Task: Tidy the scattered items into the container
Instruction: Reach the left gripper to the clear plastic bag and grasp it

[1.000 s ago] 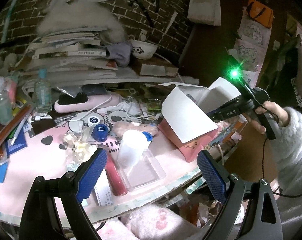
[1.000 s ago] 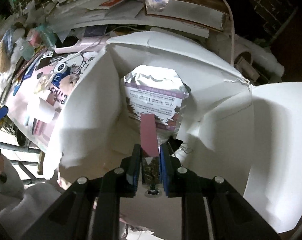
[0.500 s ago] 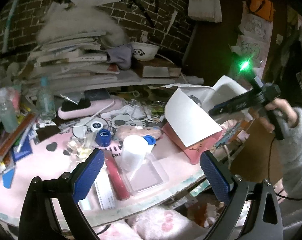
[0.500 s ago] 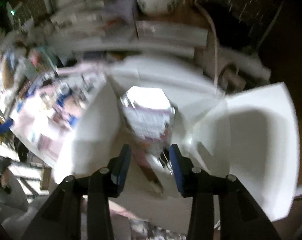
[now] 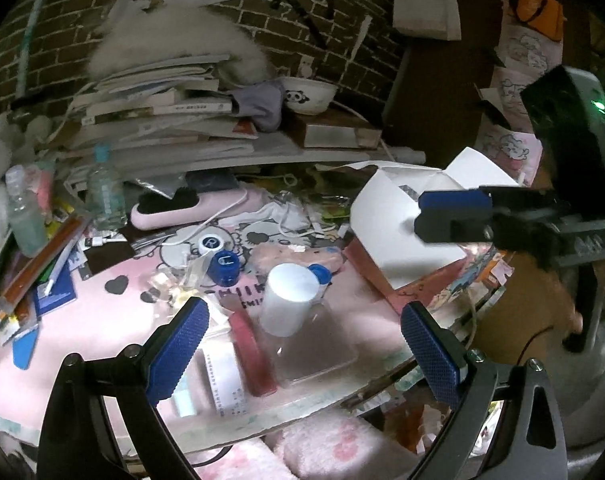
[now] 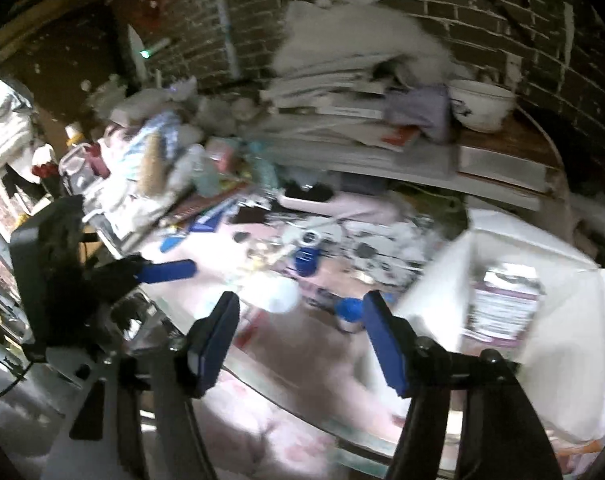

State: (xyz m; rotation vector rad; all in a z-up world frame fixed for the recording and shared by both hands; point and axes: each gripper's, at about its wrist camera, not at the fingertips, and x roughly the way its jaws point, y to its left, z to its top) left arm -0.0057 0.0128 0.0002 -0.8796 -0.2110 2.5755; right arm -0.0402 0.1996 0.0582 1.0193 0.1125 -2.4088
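Since the earlier frames, our right gripper (image 6: pixel 300 336) has let go of the pink strip it held inside the box and swung out over the desk; its jaws now stand wide apart and empty. Our left gripper (image 5: pixel 302 344) has held roughly its place, jaws likewise spread with nothing between them.

Between the left jaws, at lower centre of the left view, lie the nearest loose items: a white cup (image 5: pixel 288 300) lying partly on a clear lid (image 5: pixel 322 354), and just left of them a red tube (image 5: pixel 250 350) beside a paper strip (image 5: pixel 224 374). We judge the cup light, stiff and smooth, best taken across its wall near the rim; the tube is slim and firm, best pinched across its middle. The lid looks thin and flat against the mat, hard to lift except by an edge. A blue cap (image 5: pixel 224 267) sits further up, centre frame.

At right of the right view stands the box (image 6: pixel 498 240), flaps open. It holds a printed foil packet (image 6: pixel 502 304); motion blur hides anything else in it.
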